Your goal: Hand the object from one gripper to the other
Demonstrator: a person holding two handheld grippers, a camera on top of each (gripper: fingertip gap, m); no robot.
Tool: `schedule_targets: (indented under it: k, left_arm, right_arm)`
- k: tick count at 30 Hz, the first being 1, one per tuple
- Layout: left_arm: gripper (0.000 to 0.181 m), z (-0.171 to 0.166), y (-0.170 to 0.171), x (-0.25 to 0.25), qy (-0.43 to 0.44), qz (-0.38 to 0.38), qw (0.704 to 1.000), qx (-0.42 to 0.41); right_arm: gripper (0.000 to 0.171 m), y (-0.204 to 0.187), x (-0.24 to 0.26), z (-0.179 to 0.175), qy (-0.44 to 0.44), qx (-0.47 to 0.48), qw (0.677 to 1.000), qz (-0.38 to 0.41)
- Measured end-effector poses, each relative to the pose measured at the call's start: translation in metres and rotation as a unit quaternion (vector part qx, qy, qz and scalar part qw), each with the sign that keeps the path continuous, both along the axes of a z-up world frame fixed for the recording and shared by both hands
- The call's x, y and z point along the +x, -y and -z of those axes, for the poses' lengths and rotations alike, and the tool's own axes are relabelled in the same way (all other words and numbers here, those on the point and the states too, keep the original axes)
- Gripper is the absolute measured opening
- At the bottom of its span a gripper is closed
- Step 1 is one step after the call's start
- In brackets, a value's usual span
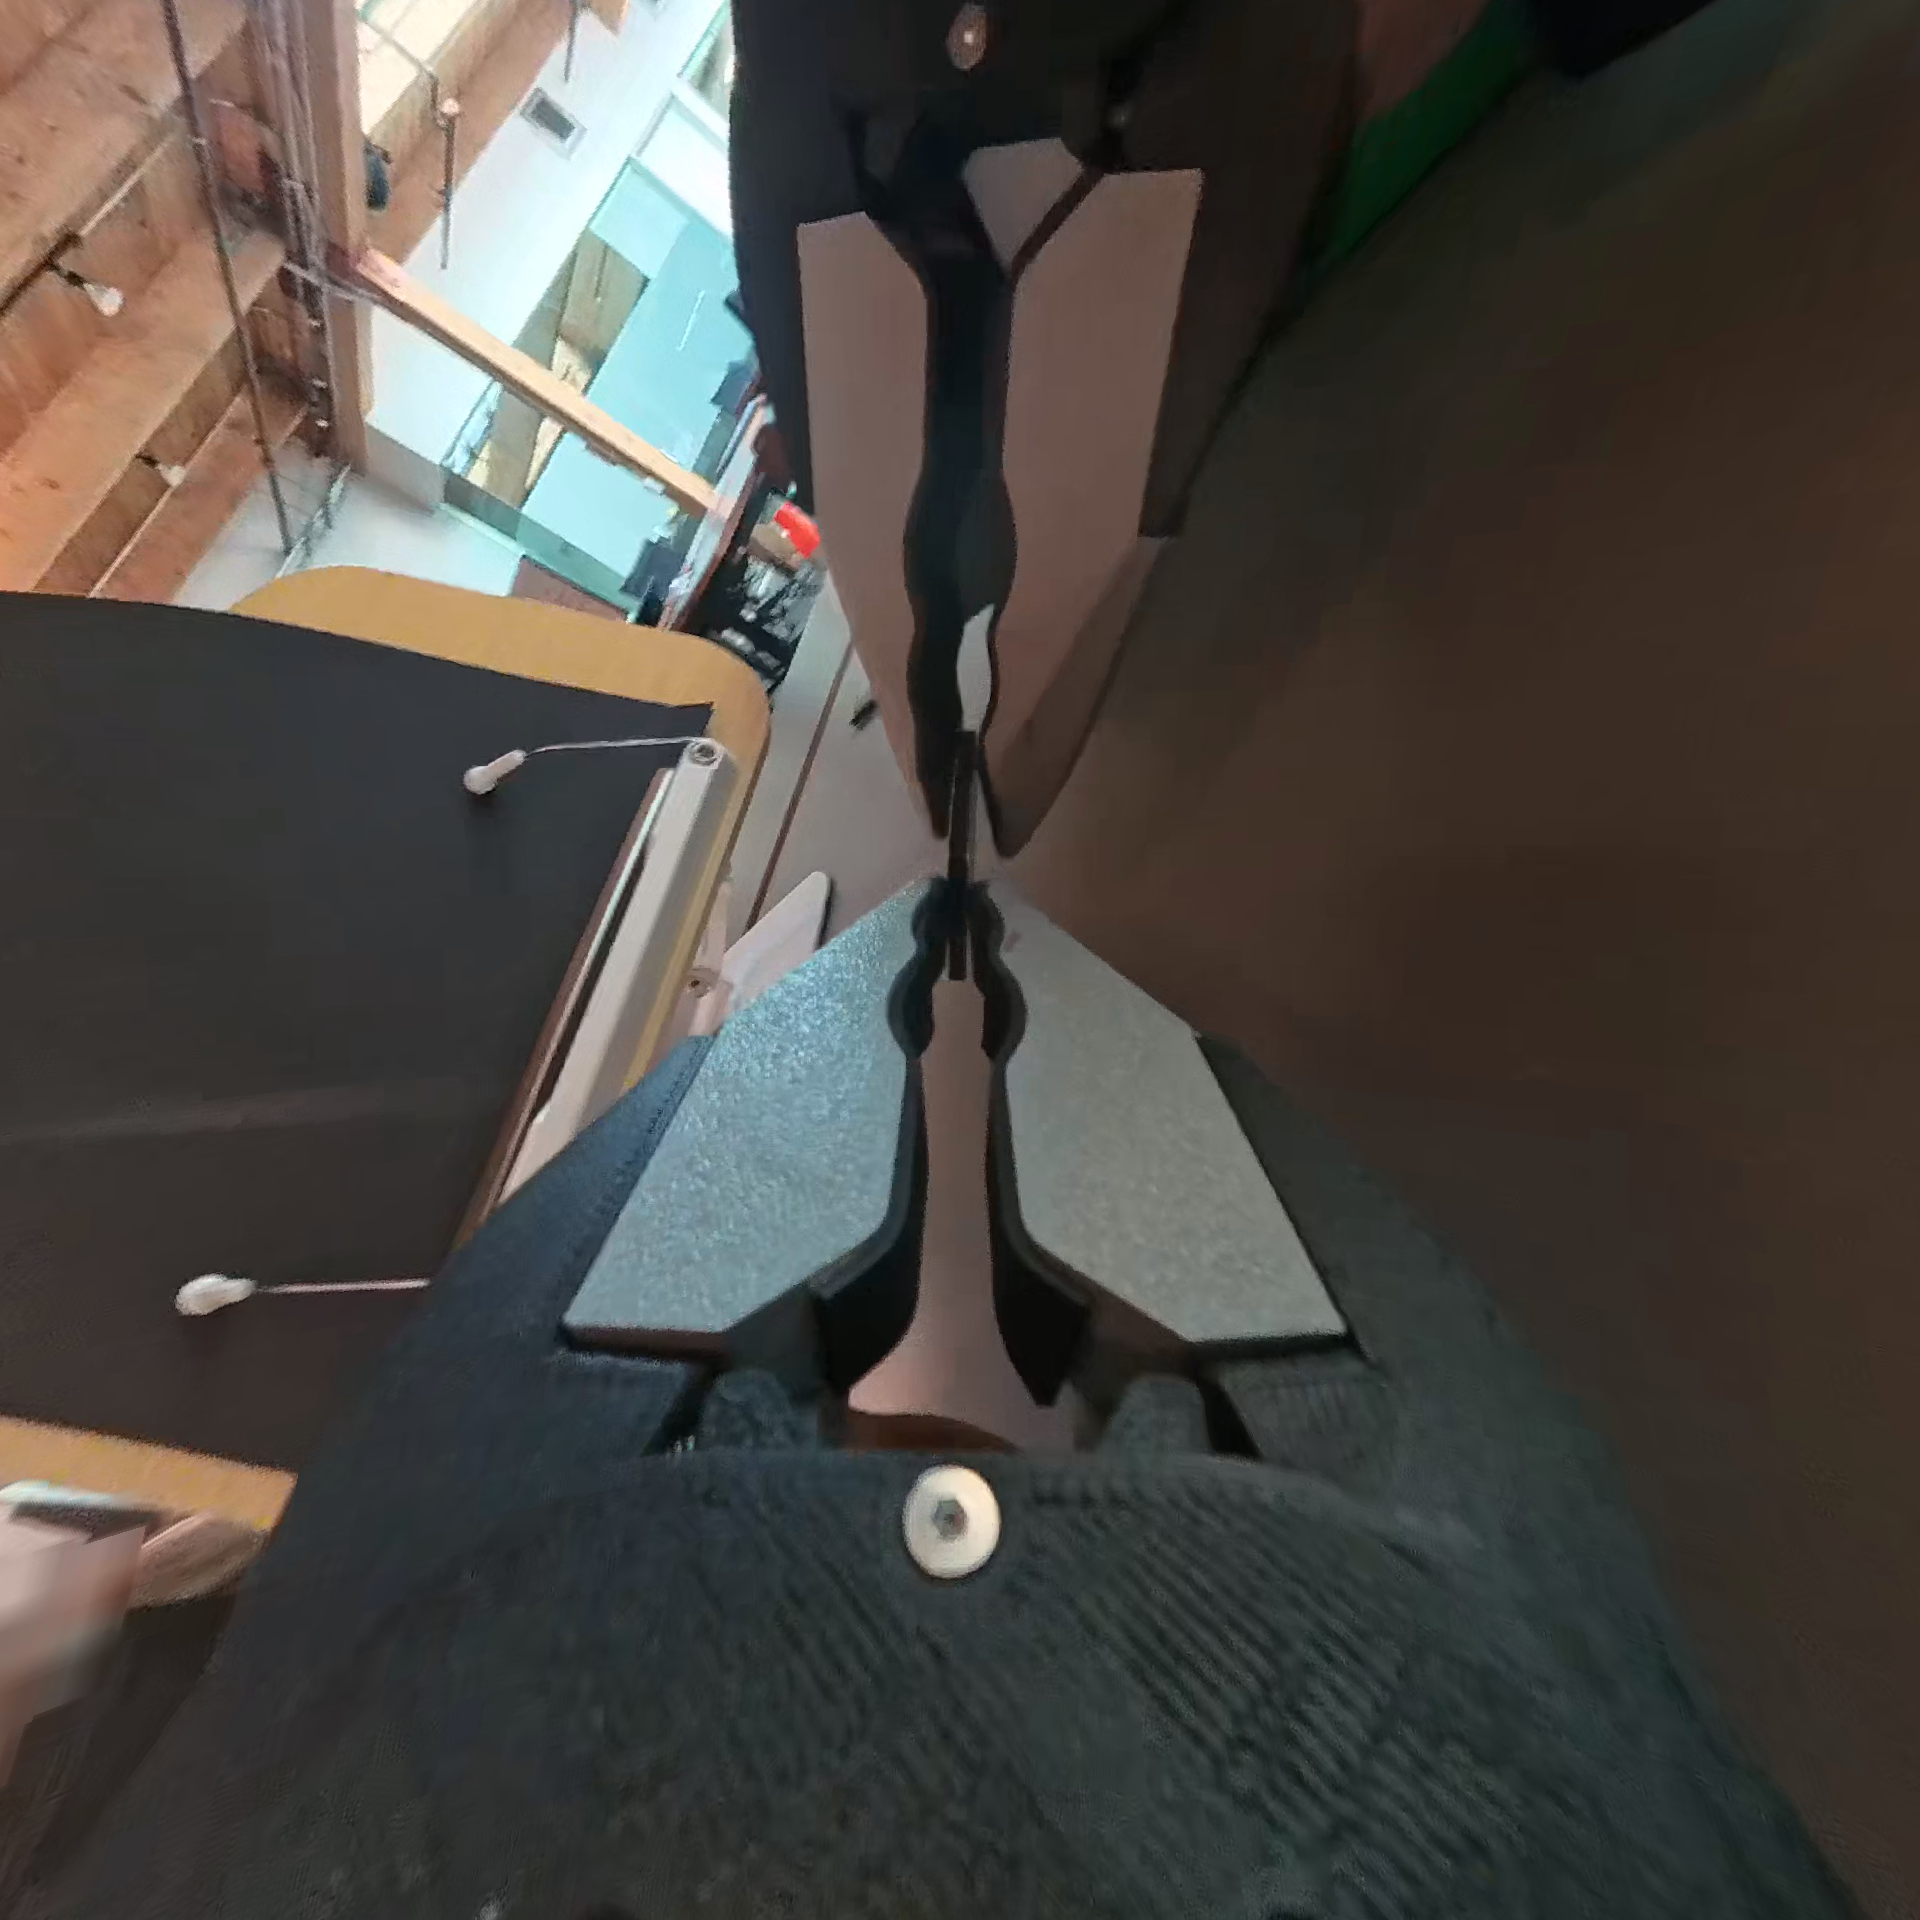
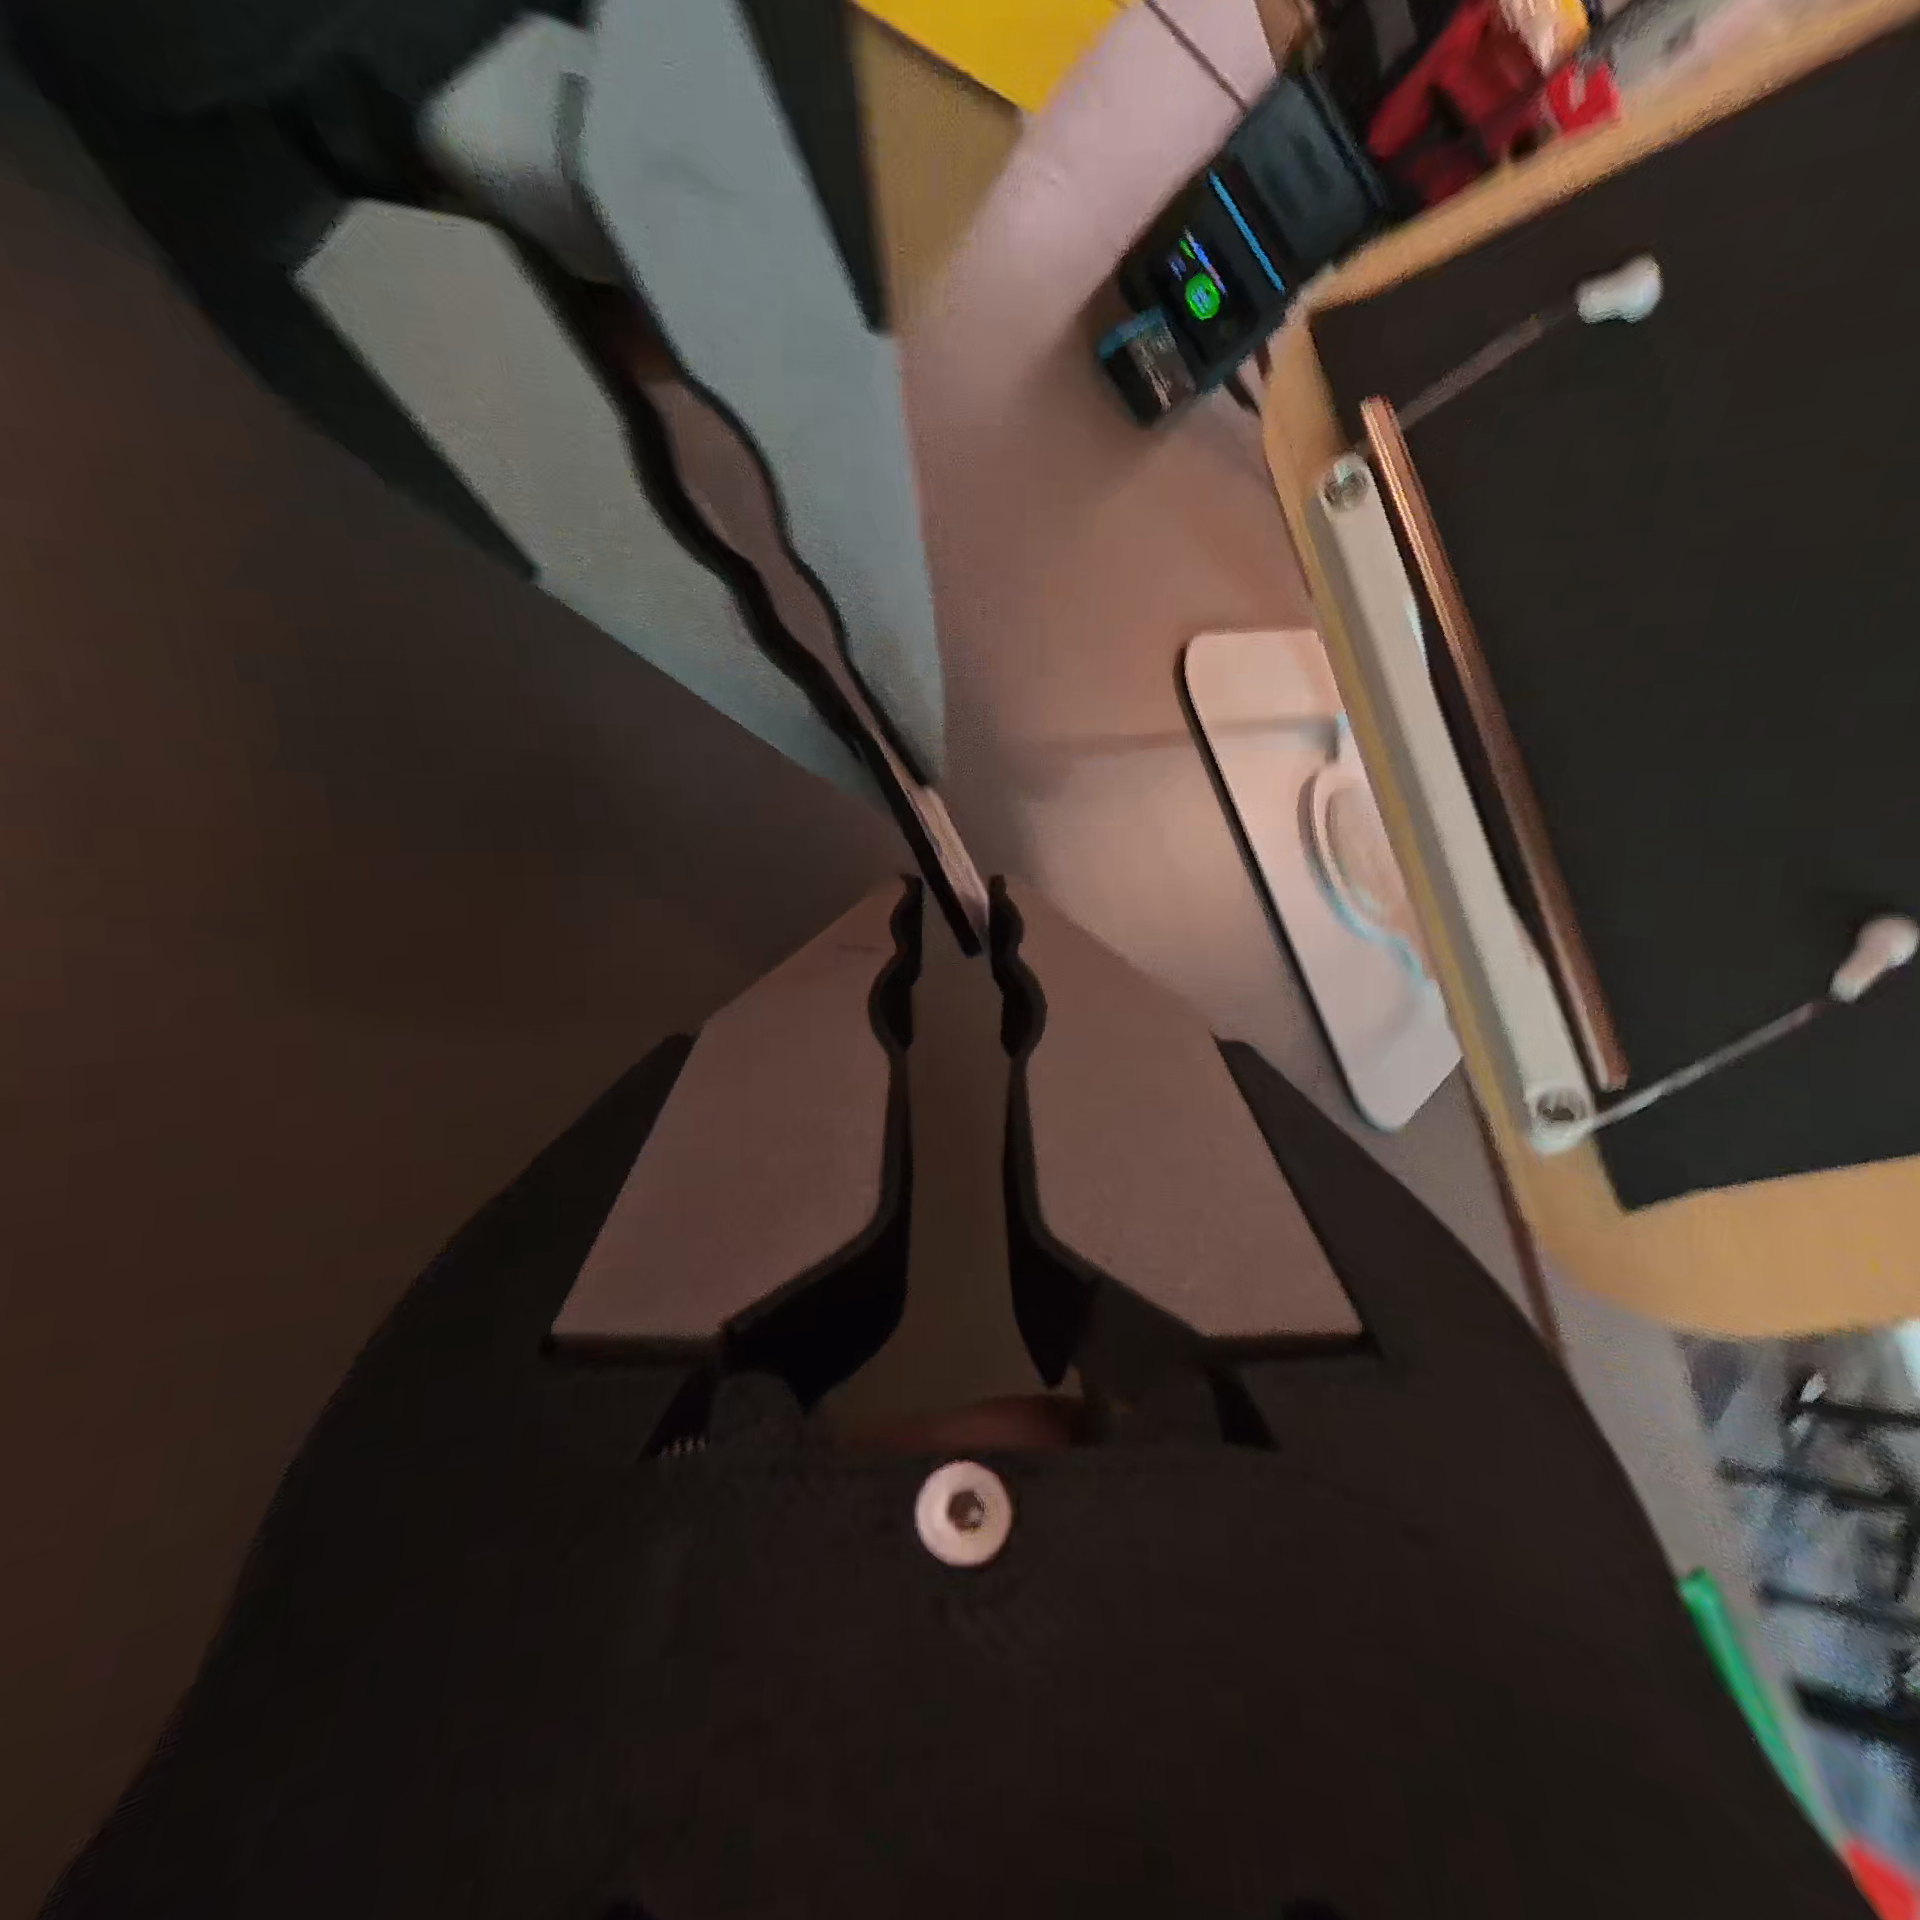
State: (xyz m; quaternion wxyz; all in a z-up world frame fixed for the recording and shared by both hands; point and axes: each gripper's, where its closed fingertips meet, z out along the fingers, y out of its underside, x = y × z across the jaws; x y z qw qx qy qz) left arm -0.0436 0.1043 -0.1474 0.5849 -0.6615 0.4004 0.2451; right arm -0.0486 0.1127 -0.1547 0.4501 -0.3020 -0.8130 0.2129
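Card: a thin dark card (image 1: 961, 862) (image 2: 940, 852) held in the air, seen nearly edge-on, bridging the tips of the two claws.
Left claw: the left claw (image 1: 956, 914) (image 2: 899, 774) is pressed together on one end of the card, its tips pinching it from both sides.
Right claw: the right claw (image 2: 951, 899) (image 1: 961, 821) meets the card from the opposite end. Its tips are narrowly spread, with the card's other end slanting into the gap between them. Whether either tip touches the card cannot be told, as the right wrist view is blurred.
Alignment: the claws face each other tip to tip, nearly in one line, with the card between.
Tabletop edge: the wood rim of the tabletop (image 1: 727, 665) (image 2: 1288, 436) lies off to one side of the card, well apart from it, and carries a black mat (image 1: 260, 883) and a grey metal bar (image 1: 675, 894) (image 2: 1444, 810).
Rods: thin rods with white tips (image 1: 488, 774) lie on the mat, farther from the card than the bar.
Open room: on the card's other side only a plain dark brown surface shows.
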Motion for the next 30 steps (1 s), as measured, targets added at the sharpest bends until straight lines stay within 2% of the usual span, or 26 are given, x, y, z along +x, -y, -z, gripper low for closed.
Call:
schedule_targets:
  k: [3, 5, 8, 11, 13, 16, 17, 18, 21, 22, 24, 27, 30]
  left_arm:
    - [0.0, -0.015, -0.003, -0.015, -0.037, -0.043, 0.997, 0.051]
    - [0.0, -0.028, -0.003, -0.025, -0.069, -0.073, 0.99, 0.095]
    - [0.0, -0.036, -0.003, -0.029, -0.11, -0.096, 0.982, 0.124]
    - [0.0, -0.037, -0.004, -0.026, -0.143, -0.1, 0.975, 0.138]
    - [0.0, -0.041, -0.003, -0.02, -0.16, -0.089, 0.971, 0.157]
    - [0.0, -0.044, -0.003, -0.013, -0.195, -0.087, 0.961, 0.174]
    - [0.0, -0.043, -0.004, -0.01, -0.209, -0.085, 0.958, 0.175]
    - [0.0, -0.042, -0.004, -0.008, -0.222, -0.082, 0.955, 0.176]
    - [0.002, -0.039, -0.006, -0.005, -0.232, -0.082, 0.954, 0.174]
    - [0.008, -0.034, -0.007, -0.006, -0.212, -0.08, 0.961, 0.16]
    - [0.0, -0.031, -0.007, -0.006, -0.152, -0.071, 0.975, 0.143]
    - [0.007, -0.032, -0.002, -0.002, 0.046, -0.02, 0.995, 0.089]
    - [0.015, -0.034, -0.002, -0.013, 0.189, -0.013, 0.981, 0.044]
  right_arm:
    - [0.023, -0.017, -0.002, -0.005, 0.012, -0.096, 0.994, 0.05]
    - [0.03, -0.025, -0.004, -0.011, 0.022, -0.209, 0.975, 0.079]
    - [0.034, -0.021, -0.005, -0.02, 0.053, -0.407, 0.909, 0.077]
    - [0.036, -0.002, -0.001, -0.047, 0.063, -0.562, 0.825, 0.002]
    - [0.032, 0.0, -0.001, -0.053, 0.064, -0.597, 0.8, -0.005]
    - [0.032, 0.001, -0.003, -0.047, 0.084, -0.621, 0.779, 0.0]
    - [0.027, 0.003, -0.003, -0.048, 0.088, -0.633, 0.769, -0.006]
    - [0.013, 0.004, -0.003, -0.05, 0.091, -0.647, 0.757, -0.014]
    - [0.007, 0.004, 0.0, -0.052, 0.1, -0.678, 0.728, -0.027]
    - [0.001, 0.002, 0.001, -0.05, 0.103, -0.675, 0.73, -0.024]
    - [0.0, -0.009, 0.0, -0.049, 0.074, -0.652, 0.754, -0.003]
    - [0.0, -0.028, 0.001, -0.051, 0.027, -0.582, 0.812, 0.032]
    - [0.0, -0.027, 0.002, -0.052, -0.008, -0.478, 0.878, 0.028]
